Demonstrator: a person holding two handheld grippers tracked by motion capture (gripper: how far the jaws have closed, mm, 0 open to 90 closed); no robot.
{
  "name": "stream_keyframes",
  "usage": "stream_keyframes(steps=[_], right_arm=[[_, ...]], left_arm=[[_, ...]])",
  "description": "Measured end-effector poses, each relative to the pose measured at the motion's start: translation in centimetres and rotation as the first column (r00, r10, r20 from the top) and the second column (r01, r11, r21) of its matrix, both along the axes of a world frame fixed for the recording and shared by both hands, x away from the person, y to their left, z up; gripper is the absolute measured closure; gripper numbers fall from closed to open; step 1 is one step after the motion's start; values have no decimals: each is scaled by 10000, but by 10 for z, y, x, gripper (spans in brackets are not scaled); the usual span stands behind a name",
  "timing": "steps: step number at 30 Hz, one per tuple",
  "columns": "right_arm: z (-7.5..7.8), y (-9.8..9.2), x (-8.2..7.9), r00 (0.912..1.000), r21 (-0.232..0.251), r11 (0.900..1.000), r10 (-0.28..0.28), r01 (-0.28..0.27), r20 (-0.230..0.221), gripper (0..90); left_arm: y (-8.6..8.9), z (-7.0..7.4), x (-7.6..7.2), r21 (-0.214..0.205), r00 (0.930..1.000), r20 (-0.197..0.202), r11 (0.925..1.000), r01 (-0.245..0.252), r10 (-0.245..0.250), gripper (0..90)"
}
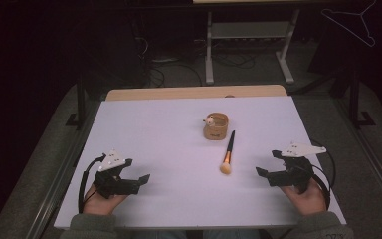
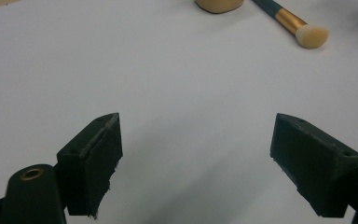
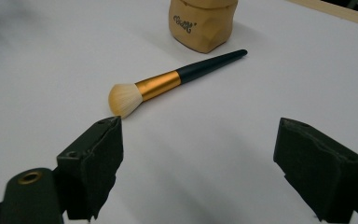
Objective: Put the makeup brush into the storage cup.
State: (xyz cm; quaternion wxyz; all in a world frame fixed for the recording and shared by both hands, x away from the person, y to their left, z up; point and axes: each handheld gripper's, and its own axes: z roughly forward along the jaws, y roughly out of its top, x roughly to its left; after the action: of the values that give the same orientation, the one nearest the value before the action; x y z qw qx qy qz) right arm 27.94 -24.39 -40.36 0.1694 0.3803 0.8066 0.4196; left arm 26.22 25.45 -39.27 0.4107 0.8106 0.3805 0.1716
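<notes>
In the high view, the makeup brush (image 1: 228, 154) lay at centre frame on the white table (image 1: 169, 134), just below a small tan cup (image 1: 215, 126), with the left tool (image 1: 138, 173) and right tool (image 1: 267, 163) at the lower corners, both spread wide and empty. The left gripper view put the brush at upper right. In the right gripper view it lay at centre; it looked light and stiff with soft bristles, best taken by its dark handle (image 3: 212, 61).

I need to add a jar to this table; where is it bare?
Bare: the white table left of the tan holder, and the near strip between the left gripper and right gripper. Crowded: centre-right, around the makeup brush.
</notes>
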Motion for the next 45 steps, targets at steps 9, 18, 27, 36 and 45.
stream_keyframes(steps=[9,18,27,36,45], right_arm=[[-2,2,1,9999,7,10000,42,-42,-93,149],[-3,7,1,9998,-29,10000,79,-79,-166,156],[4,13,8,9997,-201,9998,47,-52,-228,162],[19,15,21,9981,-149,9997,-201,192,-584,168],[32,27,45,9940,-330,9992,-272,238,-1064,210]], left_arm=[[0,-1,0,84,10000,-36,9999,65,-65,168],[-2,-3,0,106,9999,-101,9999,51,-50,170],[1,-3,1,179,9999,-103,9998,104,-102,171],[1,-4,2,134,9998,-165,9999,67,-65,171],[1,-4,2,177,9997,-213,9998,91,-87,171]])
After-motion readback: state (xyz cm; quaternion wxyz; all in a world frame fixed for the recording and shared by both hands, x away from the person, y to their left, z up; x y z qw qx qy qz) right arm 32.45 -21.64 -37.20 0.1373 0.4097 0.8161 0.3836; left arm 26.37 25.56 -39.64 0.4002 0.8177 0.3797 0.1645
